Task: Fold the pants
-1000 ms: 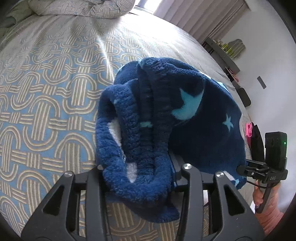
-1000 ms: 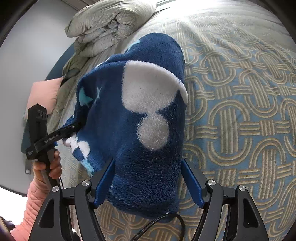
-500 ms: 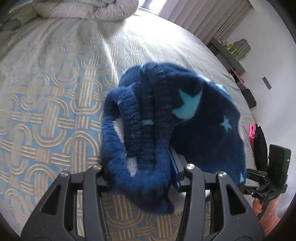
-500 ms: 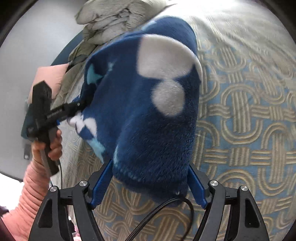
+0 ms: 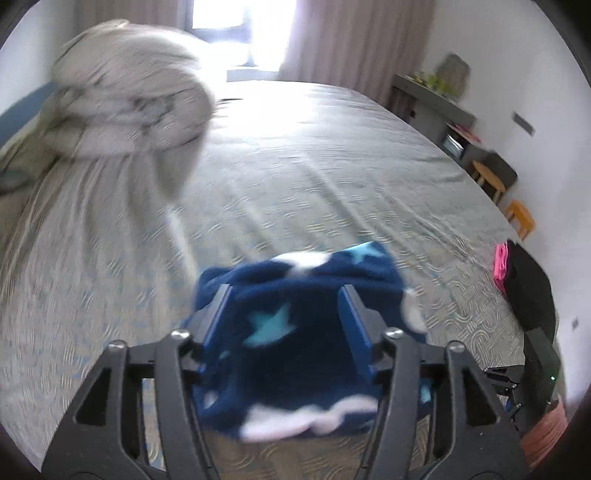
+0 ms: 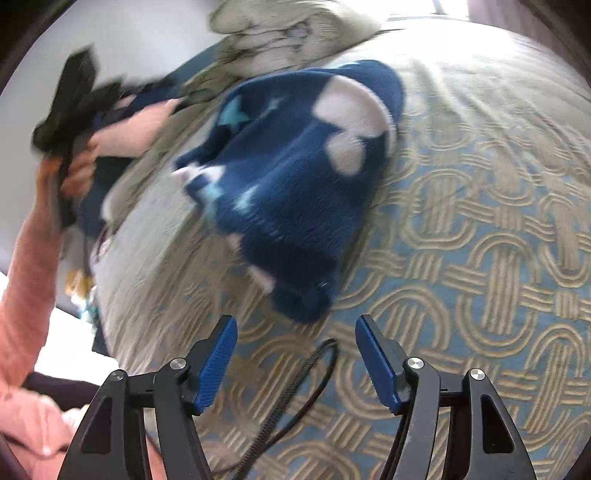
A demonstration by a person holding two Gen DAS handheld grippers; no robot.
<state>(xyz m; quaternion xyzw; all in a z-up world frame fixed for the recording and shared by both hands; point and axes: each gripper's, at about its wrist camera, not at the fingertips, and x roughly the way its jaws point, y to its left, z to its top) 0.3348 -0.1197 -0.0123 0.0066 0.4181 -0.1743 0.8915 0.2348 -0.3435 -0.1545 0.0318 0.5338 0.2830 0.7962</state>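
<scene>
No containers in view; the bed (image 6: 480, 229) w/ its blue-and-tan looped cover carries everything. Pants (image 6: 295, 177), navy fleece w/ white blobs and pale blue stars, lie bunched in a folded heap on the cover, toward the bed's left edge in the right wrist view, short of the grey rolled duvet (image 6: 280, 33) at the head end.

Right gripper (image 6: 295, 354): released, blue pads apart and closing, nothing betw. them; pants sit just ahead of the tips, not touching. A black cable (image 6: 295, 398) loops on the cover betw. the fingers.

Left gripper (image 5: 284, 325): jaws opening, spread wide. Pants show betw. the pads, but blur hides whether they touch the fleece; looks let go.

Left hand (image 6: 79, 162) and its pink sleeve are smeared by motion. Left wrist view is blurred throughout; duvet (image 5: 129, 92) only a grey mass.
</scene>
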